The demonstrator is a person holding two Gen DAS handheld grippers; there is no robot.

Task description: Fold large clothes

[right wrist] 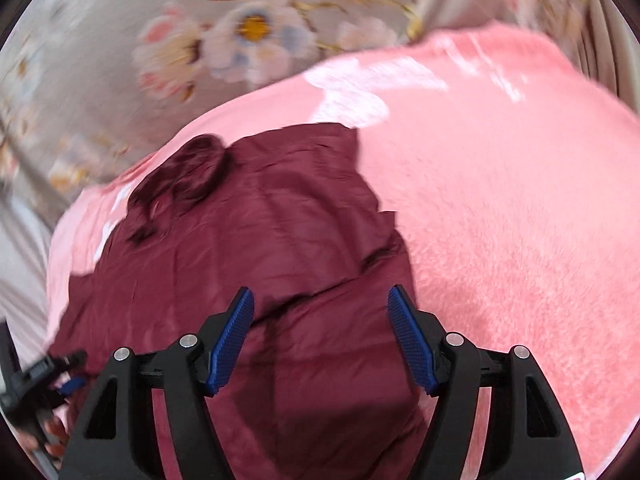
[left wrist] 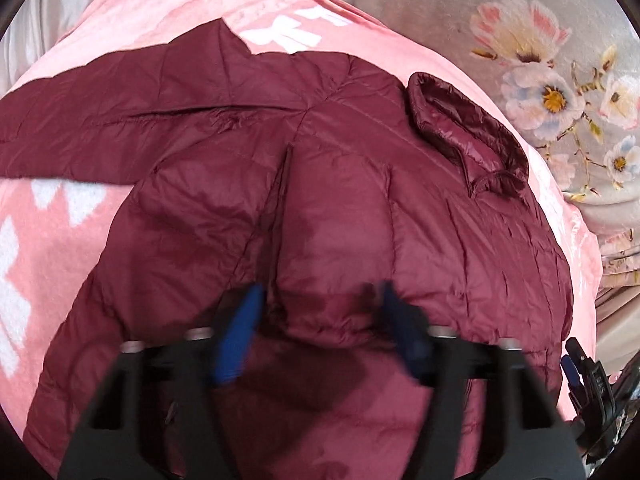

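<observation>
A dark red quilted jacket (left wrist: pixel 328 184) lies spread on a pink blanket (left wrist: pixel 52 240), its collar (left wrist: pixel 464 128) at the upper right and one sleeve (left wrist: pixel 80 128) stretched out to the left. My left gripper (left wrist: pixel 320 300) is open and empty, hovering just above the jacket's lower body. In the right wrist view the jacket (right wrist: pixel 256 240) lies to the left with its collar (right wrist: pixel 188 172) at the far end. My right gripper (right wrist: pixel 320 304) is open and empty above the jacket's right side, near its edge on the blanket (right wrist: pixel 500 220).
A grey bedspread with a flower print (left wrist: pixel 540 80) lies beyond the blanket, and it also shows in the right wrist view (right wrist: pixel 224 40). The other gripper shows at the frame edge in each view: the right one (left wrist: pixel 588 384), the left one (right wrist: pixel 44 376).
</observation>
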